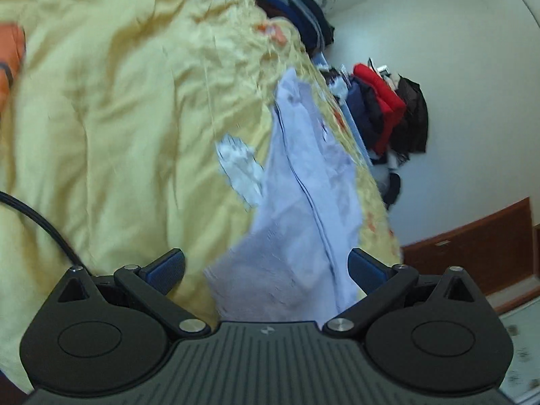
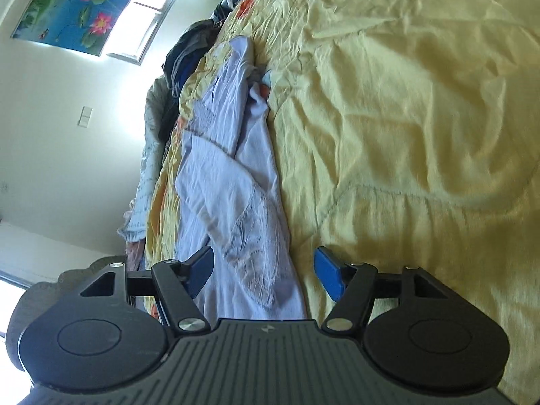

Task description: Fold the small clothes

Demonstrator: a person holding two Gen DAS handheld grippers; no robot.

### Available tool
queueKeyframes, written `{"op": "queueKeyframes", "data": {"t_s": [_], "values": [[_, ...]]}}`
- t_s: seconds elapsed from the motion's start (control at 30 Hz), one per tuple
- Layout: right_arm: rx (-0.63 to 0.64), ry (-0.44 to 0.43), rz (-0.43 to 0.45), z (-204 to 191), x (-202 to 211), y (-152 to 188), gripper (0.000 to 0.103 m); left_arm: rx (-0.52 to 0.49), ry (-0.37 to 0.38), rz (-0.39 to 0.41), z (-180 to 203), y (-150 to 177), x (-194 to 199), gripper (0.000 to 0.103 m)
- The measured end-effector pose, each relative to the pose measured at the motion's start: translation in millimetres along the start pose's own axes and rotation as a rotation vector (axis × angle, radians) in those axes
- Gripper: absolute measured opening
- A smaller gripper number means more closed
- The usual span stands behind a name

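A small pale lavender garment [image 1: 303,195] lies crumpled in a long strip on the yellow bedspread [image 1: 118,118]. A white patterned patch [image 1: 241,168] shows beside it in the left wrist view. My left gripper [image 1: 266,270] is open, its blue pads either side of the garment's near end, not closed on it. In the right wrist view the same garment [image 2: 229,182] runs away from me along the bed's edge. My right gripper [image 2: 265,276] is open with the garment's near end between its pads.
The yellow bedspread [image 2: 405,118] is wrinkled, with orange flower prints. Dark clothes [image 1: 297,6] are piled at the far end of the bed. Red and black clothes [image 1: 388,108] hang by the wall. A black cable [image 1: 40,222] crosses the left. A window [image 2: 145,10] and lotus picture [image 2: 67,0] are on the wall.
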State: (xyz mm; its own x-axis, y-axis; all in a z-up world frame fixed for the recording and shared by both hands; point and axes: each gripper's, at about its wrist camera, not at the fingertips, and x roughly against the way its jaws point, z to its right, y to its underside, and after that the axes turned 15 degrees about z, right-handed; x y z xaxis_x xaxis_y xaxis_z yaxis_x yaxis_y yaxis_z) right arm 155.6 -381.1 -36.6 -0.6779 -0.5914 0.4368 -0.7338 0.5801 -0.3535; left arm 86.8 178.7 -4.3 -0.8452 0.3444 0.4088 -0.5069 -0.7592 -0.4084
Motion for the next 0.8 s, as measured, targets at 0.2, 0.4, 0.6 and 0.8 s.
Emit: {"op": "queueKeyframes", "data": {"t_s": [0.2, 0.4, 0.6, 0.8], "values": [[-0.002, -0.017, -0.025, 2.6, 7.2, 10.4, 0.071, -0.038, 0.042, -0.173, 14.6, 3.7, -20.3, 0.103], [0.010, -0.014, -0.038, -2.4, 6.4, 13.6, 0.073, -0.096, 0.006, -0.242, 27.1, 13.2, -38.4, 0.103], [0.088, -0.015, -0.075, -17.2, -2.1, 22.3, 0.073, -0.223, -0.063, -0.245, 49.3, 25.1, -47.7, 0.103], [0.057, -0.023, -0.093, -16.0, -1.6, 22.4, 0.073, -0.321, -0.093, -0.259, 58.2, 33.5, -48.2, 0.067]]}}
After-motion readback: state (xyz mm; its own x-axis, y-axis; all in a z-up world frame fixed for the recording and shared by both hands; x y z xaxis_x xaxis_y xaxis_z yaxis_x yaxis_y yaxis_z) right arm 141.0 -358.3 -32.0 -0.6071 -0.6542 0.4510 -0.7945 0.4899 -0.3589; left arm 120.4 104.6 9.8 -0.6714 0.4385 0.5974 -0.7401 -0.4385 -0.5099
